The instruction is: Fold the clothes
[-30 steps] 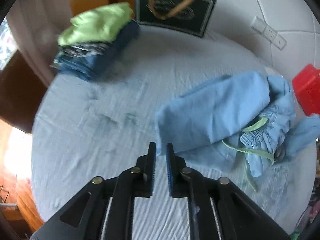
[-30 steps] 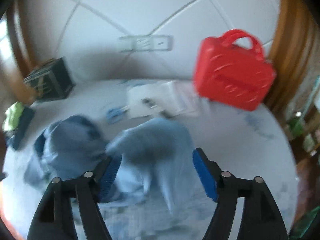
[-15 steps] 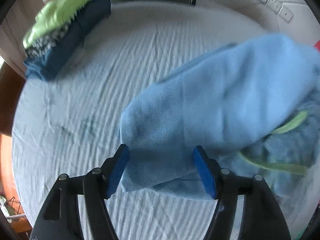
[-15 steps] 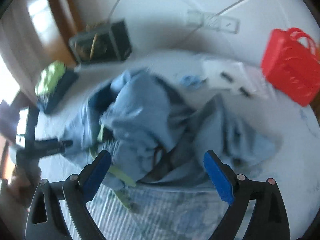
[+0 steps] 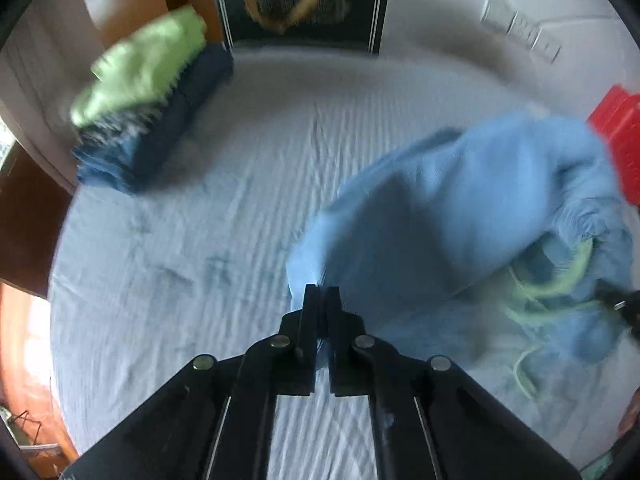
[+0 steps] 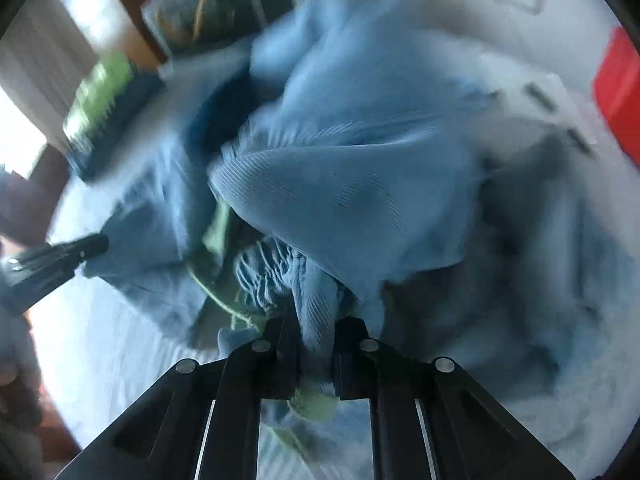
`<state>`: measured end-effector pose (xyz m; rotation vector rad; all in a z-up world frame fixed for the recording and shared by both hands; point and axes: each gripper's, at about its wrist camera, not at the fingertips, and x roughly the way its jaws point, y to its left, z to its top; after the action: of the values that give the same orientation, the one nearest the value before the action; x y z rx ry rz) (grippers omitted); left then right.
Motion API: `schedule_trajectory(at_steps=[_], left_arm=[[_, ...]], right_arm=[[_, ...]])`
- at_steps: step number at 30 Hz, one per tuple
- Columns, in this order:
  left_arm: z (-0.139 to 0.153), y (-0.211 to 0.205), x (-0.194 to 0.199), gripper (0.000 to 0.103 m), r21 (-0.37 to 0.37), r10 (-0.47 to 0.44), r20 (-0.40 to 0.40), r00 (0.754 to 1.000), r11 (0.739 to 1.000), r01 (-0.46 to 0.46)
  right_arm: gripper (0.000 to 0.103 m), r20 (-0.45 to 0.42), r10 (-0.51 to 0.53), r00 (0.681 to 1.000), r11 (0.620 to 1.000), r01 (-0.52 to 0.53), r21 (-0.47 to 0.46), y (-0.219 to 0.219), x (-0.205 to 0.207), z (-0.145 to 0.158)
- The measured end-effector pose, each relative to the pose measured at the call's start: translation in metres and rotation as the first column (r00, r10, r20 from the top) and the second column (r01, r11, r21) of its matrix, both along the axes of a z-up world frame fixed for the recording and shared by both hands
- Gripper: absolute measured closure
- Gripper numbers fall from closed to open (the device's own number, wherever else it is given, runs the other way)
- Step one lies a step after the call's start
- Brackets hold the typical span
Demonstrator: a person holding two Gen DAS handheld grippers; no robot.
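Clamping onto the crumpled light-blue ribbed garment (image 5: 472, 216), left gripper (image 5: 321, 300) and right gripper (image 6: 316, 334), both agape half a second earlier, now pinch cloth; spreading can begin.

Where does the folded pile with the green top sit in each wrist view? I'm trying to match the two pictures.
Left wrist view: the folded pile sits upper left on the bed sheet, left of the dark framed box.
Right wrist view: the same pile is blurred at the left edge, partly behind the light blue garment.
Shared landmark: the red basket at the right edge.
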<state>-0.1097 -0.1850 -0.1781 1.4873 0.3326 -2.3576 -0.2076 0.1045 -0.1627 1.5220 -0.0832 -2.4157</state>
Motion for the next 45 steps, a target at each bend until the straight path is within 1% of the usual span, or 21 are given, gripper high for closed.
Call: schedule_trajectory(at_steps=[2, 3, 5, 7, 10, 12, 14, 15, 16, 17, 18, 19, 20, 21, 22, 27, 30, 35, 38, 42, 45], left_arm=[[0.022, 0.002, 0.017, 0.099, 0.007, -0.021, -0.027, 0.999, 1.000, 0.021], [0.032, 0.004, 0.025, 0.099, 0.016, -0.033, -0.040, 0.999, 0.999, 0.034], [0.045, 0.013, 0.035, 0.099, 0.043, -0.057, -0.056, 0.997, 0.997, 0.059], [0.048, 0.025, 0.039, 0.099, 0.065, -0.079, -0.063, 0.995, 0.994, 0.083], [0.041, 0.038, 0.041, 0.099, 0.094, -0.090, -0.049, 0.995, 0.991, 0.094], [0.031, 0.041, 0.039, 0.099, 0.125, -0.074, -0.020, 0.997, 0.989, 0.076], [0.021, 0.042, 0.036, 0.098, 0.155, -0.060, 0.008, 0.998, 0.986, 0.058], [0.018, 0.041, 0.037, 0.096, 0.164, -0.052, 0.014, 0.999, 0.985, 0.049], [0.016, 0.041, 0.039, 0.093, 0.169, -0.046, 0.012, 0.999, 0.985, 0.043], [0.017, 0.042, 0.041, 0.086, 0.170, -0.038, 0.008, 0.999, 0.985, 0.036], [0.018, 0.042, 0.043, 0.082, 0.171, -0.031, 0.003, 1.000, 0.985, 0.030], [0.019, 0.043, 0.046, 0.065, 0.177, -0.029, -0.010, 1.000, 0.984, 0.030], [0.020, 0.043, 0.047, 0.039, 0.175, -0.027, -0.016, 1.000, 0.984, 0.029], [0.020, 0.044, 0.048, 0.026, 0.171, -0.025, -0.022, 0.999, 0.985, 0.029], [0.019, 0.045, 0.048, 0.014, 0.152, -0.022, -0.030, 0.999, 0.988, 0.026], [-0.004, 0.051, 0.035, 0.014, 0.054, -0.023, -0.003, 1.000, 0.998, 0.023], [-0.026, 0.050, 0.028, 0.014, 0.045, -0.018, 0.048, 0.999, 0.999, 0.016], [-0.046, 0.044, 0.027, 0.014, 0.064, -0.006, 0.053, 0.999, 0.998, 0.002], [-0.056, 0.041, 0.023, 0.014, 0.059, 0.003, 0.072, 0.997, 0.998, -0.007], [-0.062, 0.041, 0.025, 0.014, 0.041, -0.005, 0.067, 0.998, 0.999, 0.003], [-0.073, 0.039, 0.023, 0.014, 0.014, -0.004, 0.085, 0.996, 1.000, 0.003]], right_arm=[[0.091, -0.098, -0.103, 0.990, 0.994, 0.101, -0.032, 0.053, 0.032, 0.048], [0.091, -0.130, -0.165, 0.978, 0.986, 0.163, -0.026, 0.083, 0.048, 0.065], [0.091, -0.191, -0.284, 0.940, 0.958, 0.286, -0.016, 0.144, 0.081, 0.096], [0.092, -0.225, -0.407, 0.885, 0.907, 0.421, 0.019, 0.202, 0.117, 0.113], [0.095, -0.241, -0.568, 0.787, 0.788, 0.605, 0.119, 0.279, 0.162, 0.116], [0.095, -0.209, -0.665, 0.717, 0.699, 0.696, 0.163, 0.328, 0.195, 0.102], [0.094, -0.139, -0.724, 0.675, 0.665, 0.737, 0.117, 0.361, 0.223, 0.087], [0.091, -0.102, -0.749, 0.655, 0.648, 0.756, 0.092, 0.377, 0.236, 0.080], [0.080, -0.075, -0.760, 0.646, 0.644, 0.763, 0.044, 0.382, 0.245, 0.074], [0.068, -0.048, -0.768, 0.639, 0.640, 0.768, -0.007, 0.385, 0.253, 0.067], [0.061, -0.019, -0.772, 0.635, 0.635, 0.771, -0.046, 0.387, 0.262, 0.058], [0.044, 0.010, -0.776, 0.631, 0.628, 0.773, -0.083, 0.389, 0.270, 0.048], [0.037, 0.032, -0.777, 0.628, 0.622, 0.775, -0.109, 0.389, 0.273, 0.041], [0.029, 0.052, -0.769, 0.637, 0.628, 0.768, -0.124, 0.385, 0.272, 0.032], [0.026, 0.072, -0.759, 0.647, 0.635, 0.761, -0.137, 0.381, 0.272, 0.023], [0.025, 0.143, -0.683, 0.716, 0.692, 0.697, -0.188, 0.347, 0.239, -0.012], [0.018, 0.174, -0.634, 0.753, 0.726, 0.658, -0.200, 0.321, 0.213, -0.024], [0.018, 0.161, -0.671, 0.723, 0.699, 0.690, -0.187, 0.325, 0.215, -0.021], [0.018, 0.167, -0.658, 0.734, 0.707, 0.679, -0.197, 0.323, 0.209, -0.016], [0.015, 0.235, -0.605, 0.761, 0.714, 0.649, -0.264, 0.302, 0.192, -0.023], [0.005, 0.268, -0.591, 0.761, 0.719, 0.647, -0.252, 0.287, 0.181, -0.035]])
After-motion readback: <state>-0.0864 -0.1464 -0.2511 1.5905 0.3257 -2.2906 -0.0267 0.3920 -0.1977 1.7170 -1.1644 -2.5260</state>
